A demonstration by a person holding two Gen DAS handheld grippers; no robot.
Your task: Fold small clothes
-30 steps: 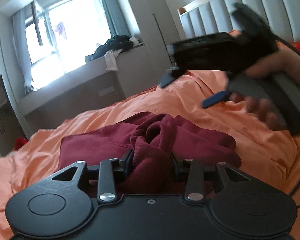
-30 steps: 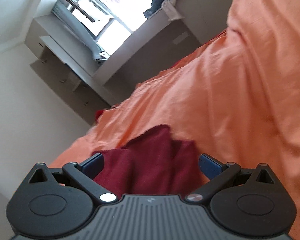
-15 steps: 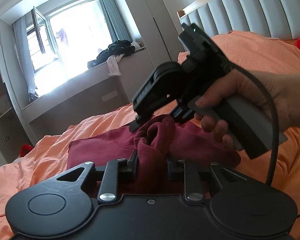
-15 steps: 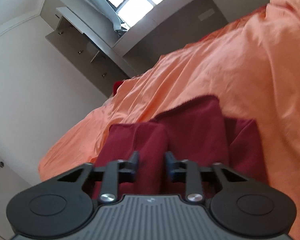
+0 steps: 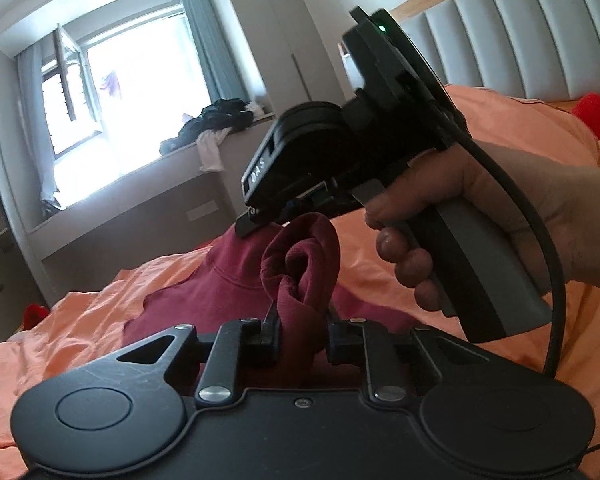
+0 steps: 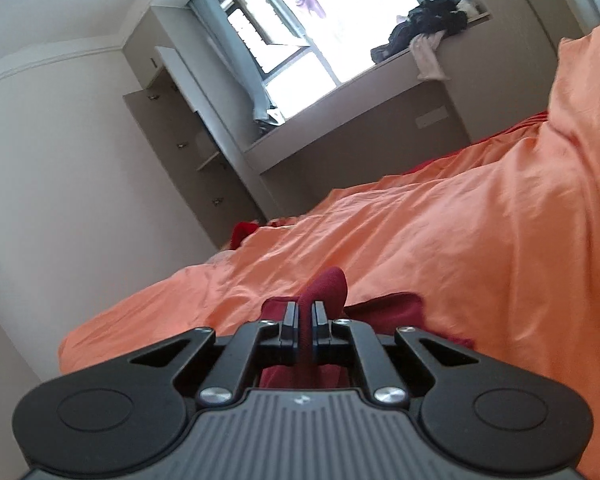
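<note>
Maroon soft knit garment (image 5: pixel 236 280) bunched mid-bed on the orange bedsheet (image 6: pixel 440 240), both grips on.
Left hand-held gripper (image 5: pixel 300 332) has just pinched a thick fold; right hand-held gripper (image 6: pixel 306 320) has just clamped thin cloth. Light, floppy: better held at hems.

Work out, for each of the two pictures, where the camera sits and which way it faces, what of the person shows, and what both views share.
Left wrist view: sits on the left gripper, facing across the bed toward the window; fingers pinch the dark red garment; the person's hand holding the right gripper shows.
Right wrist view: sits on the right gripper, tilted, facing the same window; fingers closed on the garment; no hand shows.
Shared: garment, orange bed, window, clothes pile on the ledge.
</note>
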